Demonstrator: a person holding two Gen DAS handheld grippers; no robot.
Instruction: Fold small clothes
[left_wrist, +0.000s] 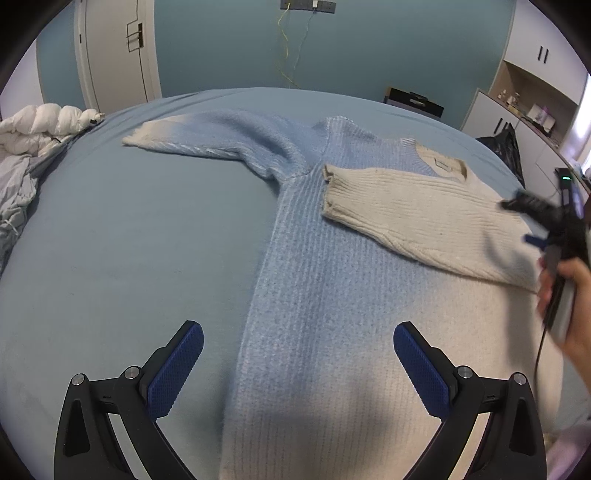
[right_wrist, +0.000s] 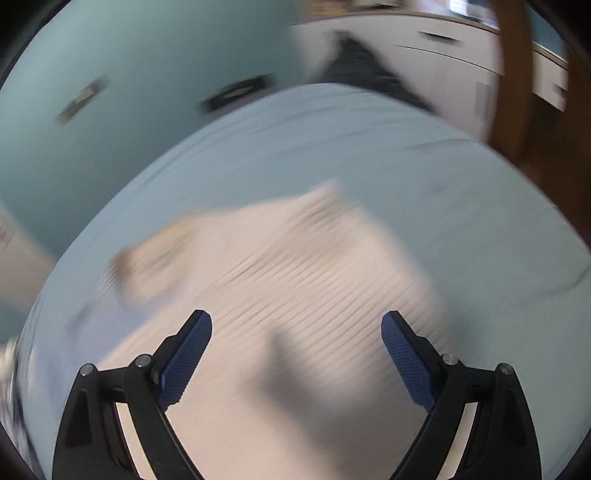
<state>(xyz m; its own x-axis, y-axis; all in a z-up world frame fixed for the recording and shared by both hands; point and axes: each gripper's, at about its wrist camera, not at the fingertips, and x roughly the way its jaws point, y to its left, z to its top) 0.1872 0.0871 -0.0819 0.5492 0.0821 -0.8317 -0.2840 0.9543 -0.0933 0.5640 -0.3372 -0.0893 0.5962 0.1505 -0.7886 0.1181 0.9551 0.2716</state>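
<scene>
A knit sweater, blue fading to cream, lies flat on the blue bed sheet. One sleeve stretches out to the left. The other, cream sleeve is folded across the chest below the collar. My left gripper hovers open over the sweater's lower body, nothing between its blue pads. My right gripper, held by a hand, is at the right edge above the folded sleeve's shoulder. In the blurred right wrist view the right gripper stands open and empty over the cream knit.
A white puffy jacket and crumpled grey fabric lie at the bed's left edge. A black bag and white cabinets stand beyond the right side. Bare sheet lies left of the sweater.
</scene>
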